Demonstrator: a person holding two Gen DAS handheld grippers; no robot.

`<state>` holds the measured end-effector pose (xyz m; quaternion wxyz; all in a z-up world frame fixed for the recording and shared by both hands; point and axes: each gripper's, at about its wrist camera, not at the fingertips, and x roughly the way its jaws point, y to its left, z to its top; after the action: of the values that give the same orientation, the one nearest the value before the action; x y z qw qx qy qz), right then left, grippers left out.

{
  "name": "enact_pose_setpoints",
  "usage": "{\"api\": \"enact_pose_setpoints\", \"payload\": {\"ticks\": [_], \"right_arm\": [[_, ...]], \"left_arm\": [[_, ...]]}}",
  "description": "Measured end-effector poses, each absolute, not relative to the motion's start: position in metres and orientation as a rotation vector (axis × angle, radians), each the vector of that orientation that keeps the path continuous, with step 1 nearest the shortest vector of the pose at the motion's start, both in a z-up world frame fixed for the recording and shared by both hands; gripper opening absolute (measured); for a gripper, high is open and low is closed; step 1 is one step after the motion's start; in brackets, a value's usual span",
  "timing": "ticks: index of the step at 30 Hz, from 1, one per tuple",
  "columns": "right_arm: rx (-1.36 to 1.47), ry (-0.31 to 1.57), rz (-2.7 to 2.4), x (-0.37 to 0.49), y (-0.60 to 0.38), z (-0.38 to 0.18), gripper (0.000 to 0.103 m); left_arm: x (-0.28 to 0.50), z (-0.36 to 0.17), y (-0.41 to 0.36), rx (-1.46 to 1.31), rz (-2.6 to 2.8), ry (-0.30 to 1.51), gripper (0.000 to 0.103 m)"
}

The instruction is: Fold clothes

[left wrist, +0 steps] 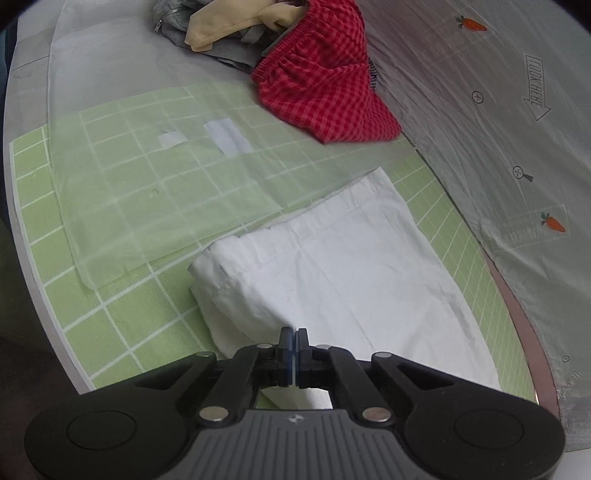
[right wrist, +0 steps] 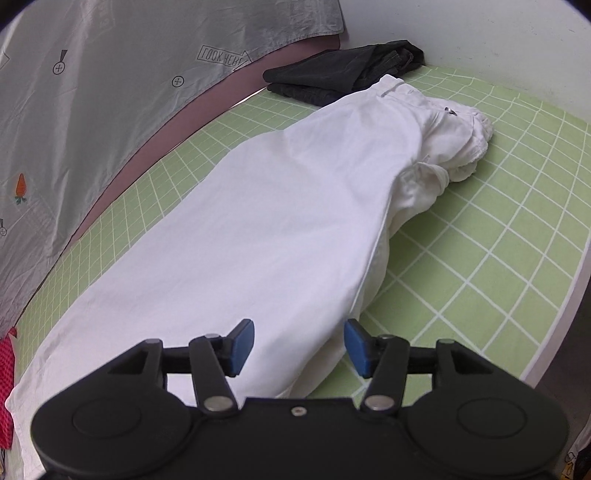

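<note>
White trousers (right wrist: 258, 229) lie lengthwise on the green grid mat (right wrist: 498, 236), waistband at the far end beside a folded dark garment (right wrist: 343, 74). My right gripper (right wrist: 299, 347) hovers open over the near part of the trousers, and the cloth runs between and under its blue pads (right wrist: 242, 345). In the left wrist view the hem end of the trousers (left wrist: 332, 266) lies in front of my left gripper (left wrist: 293, 343). Its jaws are pressed together at the cloth's near edge and seem to pinch it.
A red checked garment (left wrist: 325, 92) with beige and grey clothes (left wrist: 221, 26) is piled at the far side. A translucent folding board (left wrist: 155, 177) lies on the mat to the left. A grey printed sheet (left wrist: 498, 129) borders the mat (left wrist: 122, 325).
</note>
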<state>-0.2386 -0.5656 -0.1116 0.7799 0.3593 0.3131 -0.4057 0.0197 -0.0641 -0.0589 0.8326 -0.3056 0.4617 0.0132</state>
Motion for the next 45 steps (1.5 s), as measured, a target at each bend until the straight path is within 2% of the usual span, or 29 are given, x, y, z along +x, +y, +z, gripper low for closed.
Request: {"api": "enact_pose_setpoints", "payload": {"ticks": [5,7,14,21,23,24,25,31,33,36,45], "right_arm": [[0.747,0.674,-0.888,-0.238,-0.545,-0.108,0.055],[0.735,0.693,-0.894,-0.238,-0.535,-0.111,0.059],[0.555,0.828,-0.923,-0.224,-0.492,-0.135,0.077],[0.567,0.812,-0.907,-0.214,-0.481,-0.133,0.079],[0.554,0.807,-0.895,-0.208,-0.476,-0.13,0.08],[0.551,0.806,-0.891,-0.206,-0.474,-0.13,0.08],[0.549,0.806,-0.885,-0.204,-0.472,-0.129,0.08],[0.528,0.816,-0.864,-0.193,-0.464,-0.127,0.082],[0.514,0.815,-0.864,-0.191,-0.463,-0.125,0.084],[0.488,0.81,-0.863,-0.19,-0.461,-0.12,0.094],[0.478,0.794,-0.884,-0.193,-0.464,-0.111,0.094]], "left_arm": [[0.03,-0.008,-0.077,-0.624,-0.114,0.818,0.0],[0.031,-0.005,-0.076,-0.613,-0.13,0.804,0.0],[0.026,-0.09,-0.042,-0.651,-0.01,1.051,0.0],[0.019,-0.099,-0.023,-0.568,0.044,1.092,0.005],[0.019,-0.099,-0.013,-0.599,0.058,1.088,0.016],[0.018,-0.099,-0.009,-0.614,0.065,1.085,0.029],[0.018,-0.1,-0.006,-0.626,0.071,1.083,0.037],[0.023,-0.103,-0.011,-0.647,0.036,1.084,0.057],[0.028,-0.104,-0.016,-0.64,0.026,1.081,0.062],[0.035,-0.105,-0.022,-0.624,0.038,1.084,0.064],[0.05,-0.108,-0.034,-0.585,0.055,1.085,0.07]]}}
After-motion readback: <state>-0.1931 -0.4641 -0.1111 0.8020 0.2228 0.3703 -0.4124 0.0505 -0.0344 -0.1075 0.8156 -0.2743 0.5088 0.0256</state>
